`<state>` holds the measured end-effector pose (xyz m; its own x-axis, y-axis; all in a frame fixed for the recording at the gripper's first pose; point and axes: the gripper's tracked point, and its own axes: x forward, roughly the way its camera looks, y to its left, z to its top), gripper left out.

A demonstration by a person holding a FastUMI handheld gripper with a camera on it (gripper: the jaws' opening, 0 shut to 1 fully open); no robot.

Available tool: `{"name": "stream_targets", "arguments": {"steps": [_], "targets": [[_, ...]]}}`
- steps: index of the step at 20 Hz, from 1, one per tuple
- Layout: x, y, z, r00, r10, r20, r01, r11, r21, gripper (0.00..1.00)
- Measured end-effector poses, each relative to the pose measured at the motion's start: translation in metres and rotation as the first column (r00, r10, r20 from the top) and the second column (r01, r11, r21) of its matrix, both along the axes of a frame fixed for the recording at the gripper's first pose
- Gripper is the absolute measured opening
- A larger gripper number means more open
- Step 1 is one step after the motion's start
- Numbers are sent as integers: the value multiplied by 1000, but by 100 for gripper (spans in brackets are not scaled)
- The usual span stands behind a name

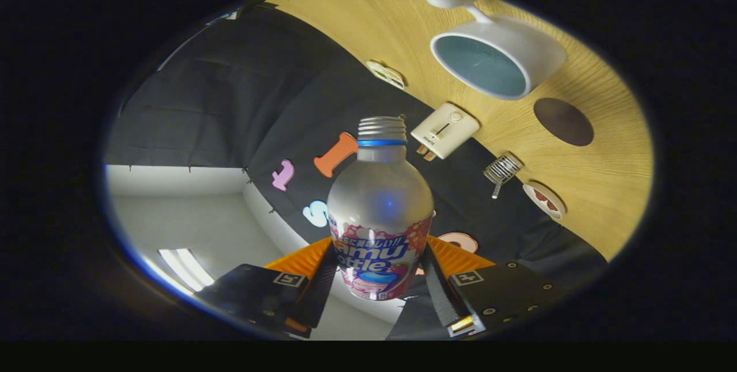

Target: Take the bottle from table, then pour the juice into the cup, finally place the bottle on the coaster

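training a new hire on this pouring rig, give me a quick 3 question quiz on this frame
1. True or false: the gripper is shut on the bottle.
2. Which thing lies nearest the cup on the table? A) the dark round coaster B) the small metal rack C) the patterned dish
3. Fill in: the bottle's neck has a ____ ring just under its threaded top.

Key:
1. True. Both fingers press on the bottle's labelled body, and it is tilted, off the table.
2. A. The coaster is right beside the cup; the rack and dish lie farther on.
3. Blue.
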<state>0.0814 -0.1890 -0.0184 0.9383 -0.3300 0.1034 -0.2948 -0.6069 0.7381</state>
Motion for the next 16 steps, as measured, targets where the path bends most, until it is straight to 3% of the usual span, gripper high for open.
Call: {"name": "stream_targets", "arguments": {"steps": [5, 7, 9, 13, 16], "targets": [[0, -2, -36, 998, -2, -66, 2, 1000, -3, 76], [3, 6, -62, 987, 28, -159, -39, 997, -66, 76], [12, 19, -98, 943, 60, -329, -125, 975, -182, 76], [18, 39, -115, 871, 72, -486, -291, 873, -392, 76], [19, 48, -112, 838, 42, -545, -395, 737, -549, 76]]}}
